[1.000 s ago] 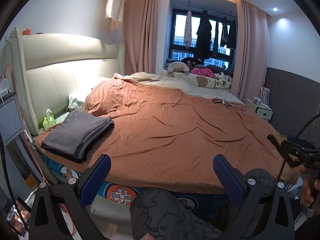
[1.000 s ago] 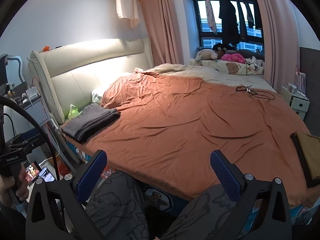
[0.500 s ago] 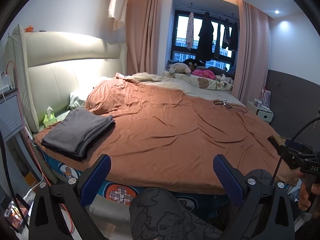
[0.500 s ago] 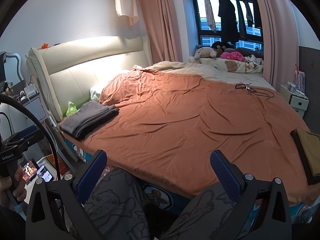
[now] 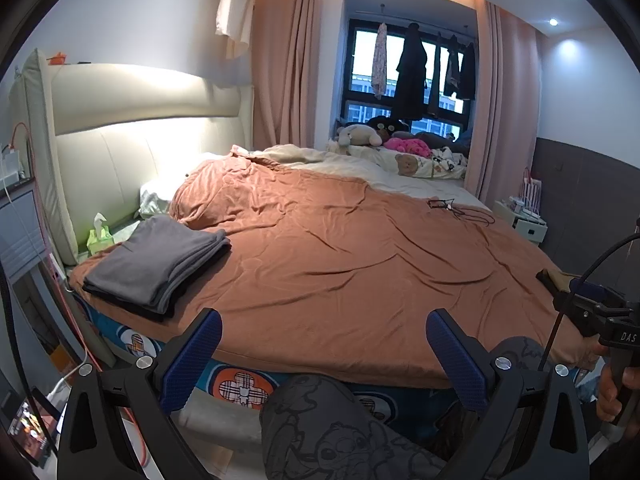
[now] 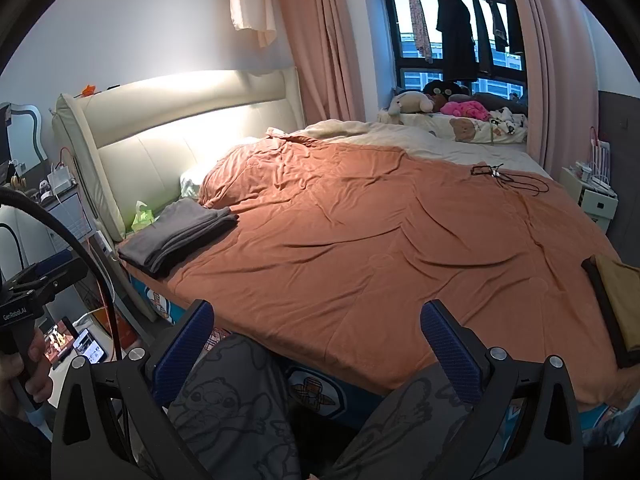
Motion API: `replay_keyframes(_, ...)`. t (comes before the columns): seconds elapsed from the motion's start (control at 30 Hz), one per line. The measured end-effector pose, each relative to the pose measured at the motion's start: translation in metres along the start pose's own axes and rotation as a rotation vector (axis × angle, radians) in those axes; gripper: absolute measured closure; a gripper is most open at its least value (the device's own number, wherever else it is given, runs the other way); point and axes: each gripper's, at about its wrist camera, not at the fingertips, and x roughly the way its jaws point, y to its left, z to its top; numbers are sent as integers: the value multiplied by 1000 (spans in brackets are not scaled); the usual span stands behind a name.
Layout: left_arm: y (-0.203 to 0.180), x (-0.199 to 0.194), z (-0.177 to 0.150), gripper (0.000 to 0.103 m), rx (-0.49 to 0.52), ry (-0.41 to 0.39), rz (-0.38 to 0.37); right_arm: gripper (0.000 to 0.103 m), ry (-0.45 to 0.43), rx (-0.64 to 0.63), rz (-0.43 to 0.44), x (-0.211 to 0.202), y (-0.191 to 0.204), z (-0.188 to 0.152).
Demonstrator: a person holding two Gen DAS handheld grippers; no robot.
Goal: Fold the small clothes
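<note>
- Both tools hang wide apart and empty: left hand-held gripper, right hand-held gripper.
- Folded grey clothes sit at the bed corner; a mustard garment waits right.
- Reach right, pinch one edge low.

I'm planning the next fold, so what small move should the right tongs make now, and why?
Probably swing the right tongs toward the mustard garment at the bed's right edge. Both tongs are open and hold nothing, the left tongs too. The grey stack on the left already looks folded, and the middle of the orange blanket lies bare, so it is likely the next piece.
</note>
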Motion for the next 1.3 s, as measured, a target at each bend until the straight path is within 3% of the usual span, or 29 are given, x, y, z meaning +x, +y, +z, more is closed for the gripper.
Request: replay_keyframes(1.3,2,0,-2,0,1,-2,1,0,-5,-19,-6,-8,6,3)
